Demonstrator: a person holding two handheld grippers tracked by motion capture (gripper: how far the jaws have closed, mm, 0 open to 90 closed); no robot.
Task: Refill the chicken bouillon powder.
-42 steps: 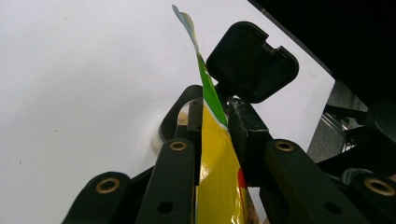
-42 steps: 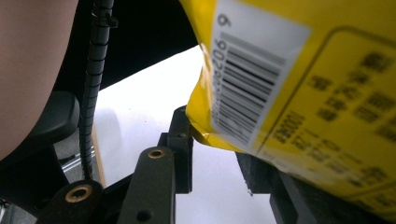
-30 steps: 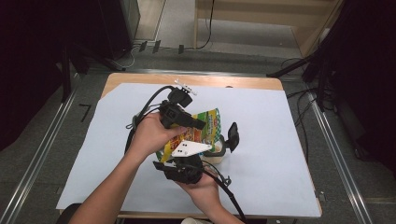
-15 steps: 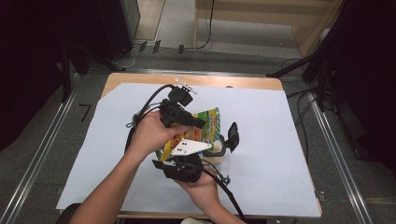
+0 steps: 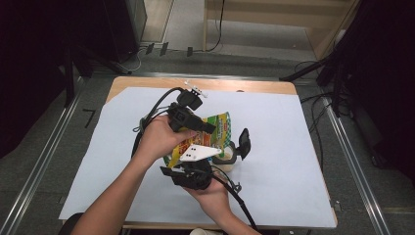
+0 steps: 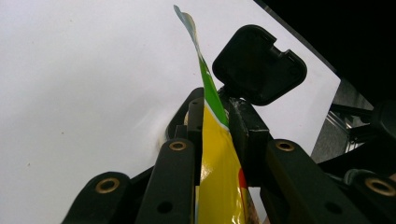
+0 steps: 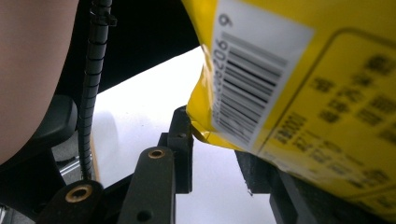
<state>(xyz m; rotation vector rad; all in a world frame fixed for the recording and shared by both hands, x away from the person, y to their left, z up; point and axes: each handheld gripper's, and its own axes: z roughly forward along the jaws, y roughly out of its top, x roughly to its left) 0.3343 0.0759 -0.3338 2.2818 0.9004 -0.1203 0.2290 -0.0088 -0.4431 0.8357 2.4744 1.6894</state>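
Held above the middle of the white-covered table [image 5: 293, 147], nearer its front edge: a yellow and green snack bag [image 5: 221, 128], lifted between both hands. Left gripper [image 6: 215, 123] clamped on the bag's thin edge, both black pads pressed flat against the yellow foil, seen plainly in the left gripper view. Right gripper [image 7: 215, 140] set around the bag's lower corner beside the barcode [image 7: 247, 88]; jaws apart there, one pad clear of the foil, the other hidden behind the bag, so cannot tell whether closed on it. Just under the bag, by the right gripper's far jaw, a small pale round thing [image 5: 226, 161] resting on the table
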